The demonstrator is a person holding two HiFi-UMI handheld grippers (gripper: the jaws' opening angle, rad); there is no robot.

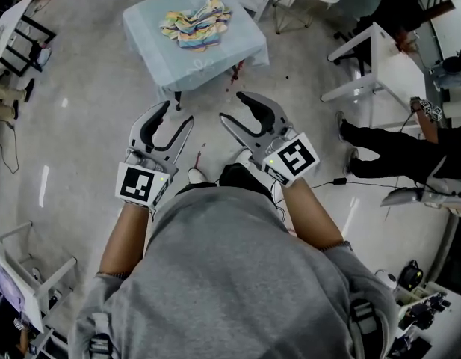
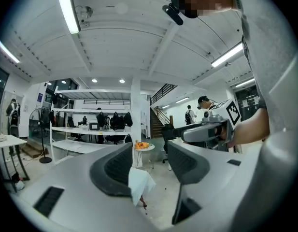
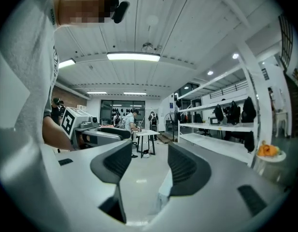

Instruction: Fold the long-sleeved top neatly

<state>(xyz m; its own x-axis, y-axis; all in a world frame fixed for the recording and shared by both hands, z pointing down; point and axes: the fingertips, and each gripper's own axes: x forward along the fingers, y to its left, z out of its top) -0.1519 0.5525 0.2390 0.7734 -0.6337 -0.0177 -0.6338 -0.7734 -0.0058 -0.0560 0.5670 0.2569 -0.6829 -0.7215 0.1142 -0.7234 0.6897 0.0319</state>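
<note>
The pale, glossy floor [image 1: 73,133] is taking up most of the head view. The person [image 1: 237,283], wearing a grey sweatshirt, is standing at the lower edge with both forearms reaching forward. The table [image 1: 152,47], draped in a light-blue cloth, is standing ahead of the person and well apart from both tools. A white side table [image 1: 391,62] is standing at the right, and a second person [image 1: 398,152] in dark trousers is sitting near it. The long-sleeved top [image 1: 194,24], striped in several colours, is lying crumpled in a heap on the table, toward its far side, and neither tool is touching it.

The left tool [image 1: 176,118] is hovering over the floor with its jaws standing apart and gripping nothing. In the left gripper view only a distant corner of the draped table is showing through the gap. The right tool [image 1: 234,109] is hovering just beside it, likewise open and empty. In the right gripper view only bare floor is showing between its dark pads [image 3: 181,167].
</note>
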